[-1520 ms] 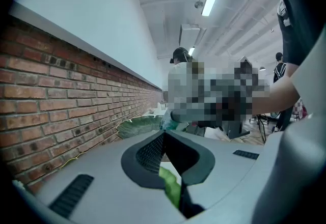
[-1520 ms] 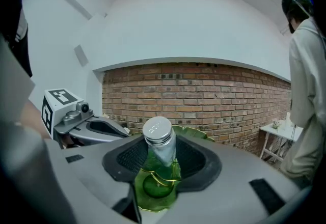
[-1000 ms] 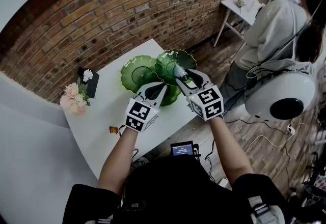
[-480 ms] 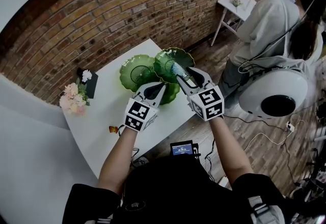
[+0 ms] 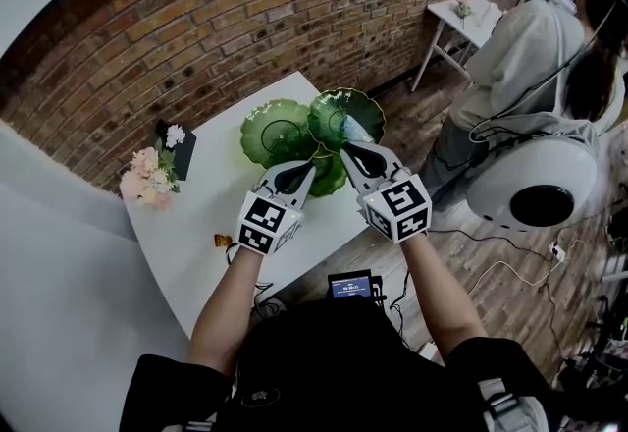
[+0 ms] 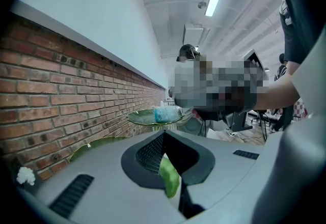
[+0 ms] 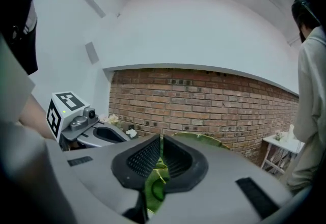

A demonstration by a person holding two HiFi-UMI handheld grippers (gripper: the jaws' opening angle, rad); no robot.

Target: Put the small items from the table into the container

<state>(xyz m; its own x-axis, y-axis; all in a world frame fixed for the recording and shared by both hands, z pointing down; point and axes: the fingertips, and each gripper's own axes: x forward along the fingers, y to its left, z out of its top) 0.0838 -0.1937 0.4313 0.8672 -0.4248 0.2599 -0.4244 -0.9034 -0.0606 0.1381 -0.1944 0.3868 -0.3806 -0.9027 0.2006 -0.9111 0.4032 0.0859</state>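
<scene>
A tiered green glass dish stands at the table's far edge, with an upper leaf-shaped bowl (image 5: 345, 111) and a lower one (image 5: 278, 134). A pale blue packet (image 5: 355, 130) lies in the upper bowl, and it also shows in the left gripper view as the packet (image 6: 165, 114). My right gripper (image 5: 345, 153) sits just in front of that bowl, and its jaws are closing with nothing between them. My left gripper (image 5: 312, 165) is shut beside it, over the lowest green leaf. A small orange item (image 5: 222, 241) lies on the white table (image 5: 196, 253) near the front left.
Pink flowers (image 5: 145, 175) and a black card stand (image 5: 177, 147) are at the table's left. A person in a pale top (image 5: 530, 57), a white round device (image 5: 535, 187) and a small white side table (image 5: 471, 18) are to the right. Cables cross the wooden floor.
The right gripper let go of the pale blue packet into the upper bowl, drew back a little and closed. The left gripper shifted slightly.
</scene>
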